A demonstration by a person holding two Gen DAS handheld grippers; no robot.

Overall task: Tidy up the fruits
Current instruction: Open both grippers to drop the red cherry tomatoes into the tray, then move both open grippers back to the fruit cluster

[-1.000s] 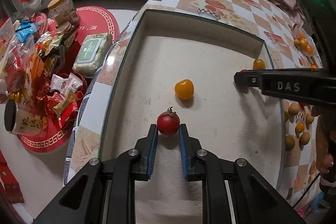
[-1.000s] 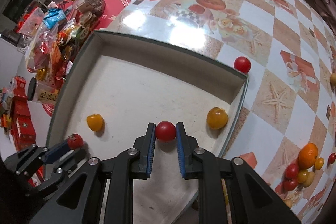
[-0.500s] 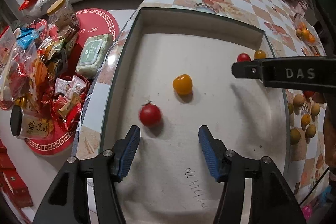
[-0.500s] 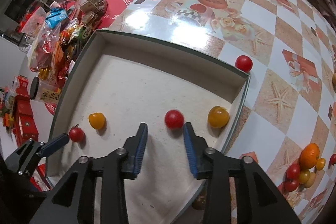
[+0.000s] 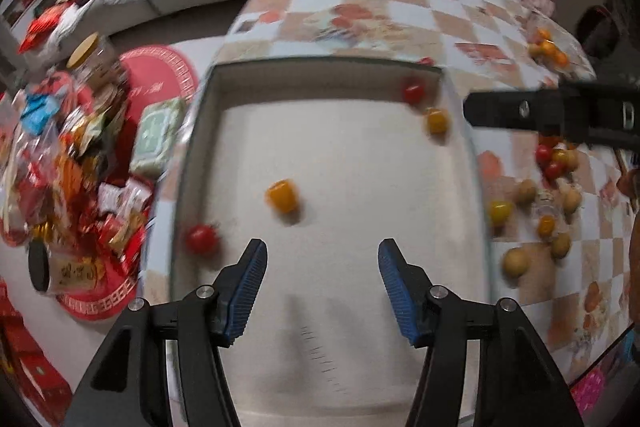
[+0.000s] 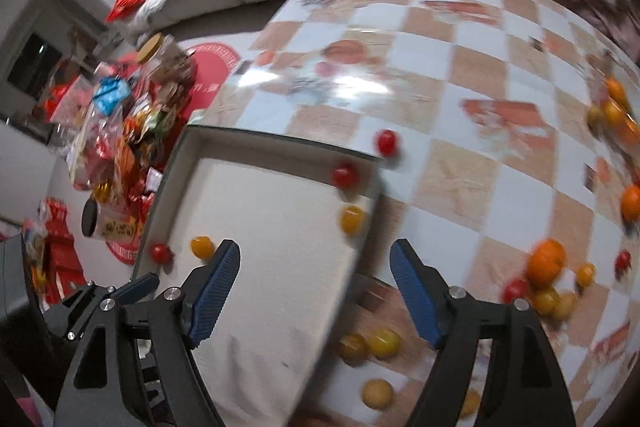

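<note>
Four small round fruits are sitting loose in the shallow white rectangular tray [image 5: 460,115] and, judging by their shape, they are liable to roll if the tray gets knocked. Going left to right in the left wrist view, a red tomato [image 5: 201,238] is lying against the left wall, a yellow tomato [image 5: 282,195] is sitting near the middle, and a second red tomato [image 5: 413,90] and a second yellow tomato [image 5: 436,121] are crowding the far right corner. The left gripper [image 5: 322,289] is hovering over the tray's near end with its jaws spread wide and holding nothing. The right gripper [image 6: 315,293] is straddling the tray's right rim, equally wide and empty, so a careless sweep could be clipping that rim. Right of the tray, the heap of mixed red, yellow and orange fruits [image 6: 548,283] is waiting on the checked tabletop [image 6: 480,67], and one stray red tomato [image 6: 387,142] is resting just outside the tray's far corner.
</note>
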